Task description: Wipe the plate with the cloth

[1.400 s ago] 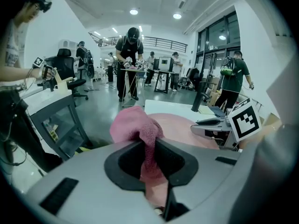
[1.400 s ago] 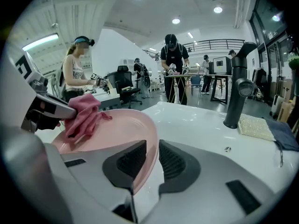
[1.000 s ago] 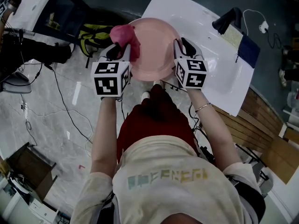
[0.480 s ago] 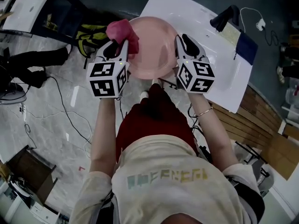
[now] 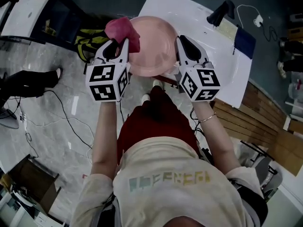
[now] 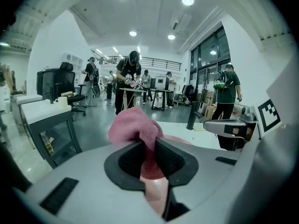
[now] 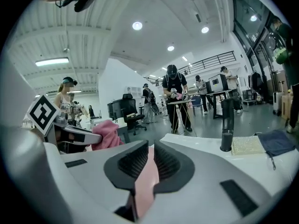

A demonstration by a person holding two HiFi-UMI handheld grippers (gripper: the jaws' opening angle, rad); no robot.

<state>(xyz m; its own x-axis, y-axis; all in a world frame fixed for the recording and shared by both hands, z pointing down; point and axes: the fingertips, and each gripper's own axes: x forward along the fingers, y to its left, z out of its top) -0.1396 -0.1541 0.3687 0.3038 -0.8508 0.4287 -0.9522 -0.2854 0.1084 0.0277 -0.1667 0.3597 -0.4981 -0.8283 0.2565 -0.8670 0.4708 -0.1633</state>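
Note:
A pink plate point(image 5: 154, 44) is held up in front of me, over the near edge of a white sink counter point(image 5: 199, 27). My right gripper point(image 5: 182, 44) is shut on the plate's right rim, which shows as a pink edge point(image 7: 145, 181) between its jaws. A dark pink cloth point(image 5: 122, 31) is bunched at the plate's left rim. My left gripper point(image 5: 118, 48) is shut on that cloth point(image 6: 136, 127), which rises between its jaws, with the plate point(image 6: 156, 195) just beneath.
A black faucet point(image 5: 218, 12) rises from the counter, with a yellow sponge point(image 7: 247, 144) and a dark blue cloth point(image 5: 242, 44) beside it. A yellow-and-black bag point(image 5: 90, 37) and cables lie on the floor at left. Several people stand at tables far off.
Both grippers, with plate and cloth, have shifted slightly up and left in the head view. The cloth has slid from the plate's inner left face out toward its left rim.

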